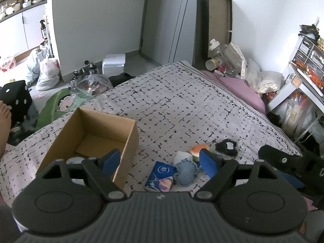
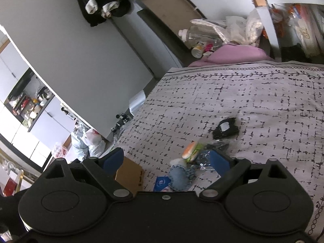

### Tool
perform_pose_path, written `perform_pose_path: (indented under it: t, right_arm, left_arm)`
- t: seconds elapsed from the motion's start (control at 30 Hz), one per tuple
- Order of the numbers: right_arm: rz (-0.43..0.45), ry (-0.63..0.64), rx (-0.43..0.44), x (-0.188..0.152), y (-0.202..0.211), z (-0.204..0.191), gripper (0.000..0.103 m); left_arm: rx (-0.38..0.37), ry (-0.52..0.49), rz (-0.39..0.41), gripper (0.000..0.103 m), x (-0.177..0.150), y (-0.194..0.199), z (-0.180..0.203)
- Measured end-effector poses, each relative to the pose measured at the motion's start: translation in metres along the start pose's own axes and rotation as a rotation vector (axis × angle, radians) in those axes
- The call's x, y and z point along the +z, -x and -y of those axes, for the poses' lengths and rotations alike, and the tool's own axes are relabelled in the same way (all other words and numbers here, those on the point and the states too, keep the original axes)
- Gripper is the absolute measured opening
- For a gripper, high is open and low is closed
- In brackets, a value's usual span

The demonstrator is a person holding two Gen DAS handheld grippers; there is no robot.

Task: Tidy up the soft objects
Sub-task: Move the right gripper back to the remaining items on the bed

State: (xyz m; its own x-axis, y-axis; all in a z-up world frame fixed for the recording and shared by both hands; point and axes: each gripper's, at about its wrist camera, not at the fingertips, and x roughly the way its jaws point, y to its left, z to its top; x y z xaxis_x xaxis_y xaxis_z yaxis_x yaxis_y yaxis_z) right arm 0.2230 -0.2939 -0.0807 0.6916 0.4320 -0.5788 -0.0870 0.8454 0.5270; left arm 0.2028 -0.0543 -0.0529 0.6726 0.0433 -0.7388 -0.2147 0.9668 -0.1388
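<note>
- The small round blue denim pad (image 1: 185, 171) lies on the grey black-flecked bedspread (image 1: 182, 105), in a little heap of soft things just to the right of the open brown cardboard box (image 1: 95, 139). It sits ahead of and between your left claw's blue fingertips, closer to the right-hand one.
- It looks nearly round, so I judge that no long axis matters; you can close on it from either side.
- Touching the denim pad on the side towards the box is a flat blue printed packet (image 1: 161, 175). On its far side sit a white crumpled piece (image 1: 182, 156) and an orange-and-white burger-shaped plush (image 1: 199, 149). Beyond those, farther from the box, lies a black knitted item with a white patch (image 1: 226, 148).
- Your left gripper (image 1: 161, 163) is spread wide and holds nothing. Its left finger hangs over the box's near right corner, and its right finger overlaps the burger side of the heap.
- Your right gripper (image 2: 167, 161) is also wide apart and empty. In its view the denim pad (image 2: 180, 177) lies low between its fingers, and the burger plush (image 2: 191, 151) just beyond.
- The right gripper's dark body (image 1: 287, 162) shows at the far side of the heap from the box, so both claws hover close above it. I judge the left the better placed, since it spans both box and heap.
- The box seems to hold almost nothing apart from something pale, half hidden behind the left claw, so the sorting looks barely begun.
</note>
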Motion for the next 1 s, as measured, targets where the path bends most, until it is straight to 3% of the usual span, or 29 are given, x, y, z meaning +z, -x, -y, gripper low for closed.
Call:
perform_pose_path:
  t: [0.3,0.47,1.0]
  right_arm:
    - [0.004,-0.083,-0.031,0.013,0.0,0.034,0.092]
    - [-0.023,-0.184,0.016,0.017,-0.007,0.052,0.092]
    - [-0.11,-0.275,-0.026,0.013,-0.049,0.069,0.092]
  left_arm:
    - [-0.033,-0.024,-0.032,0.084,0.002,-0.015,0.005]
    - [-0.049,-0.047,-0.046,0.084,0.006,-0.026,0.01]
    - [-0.096,-0.014,-0.141,0.081,-0.004,-0.082,0.009]
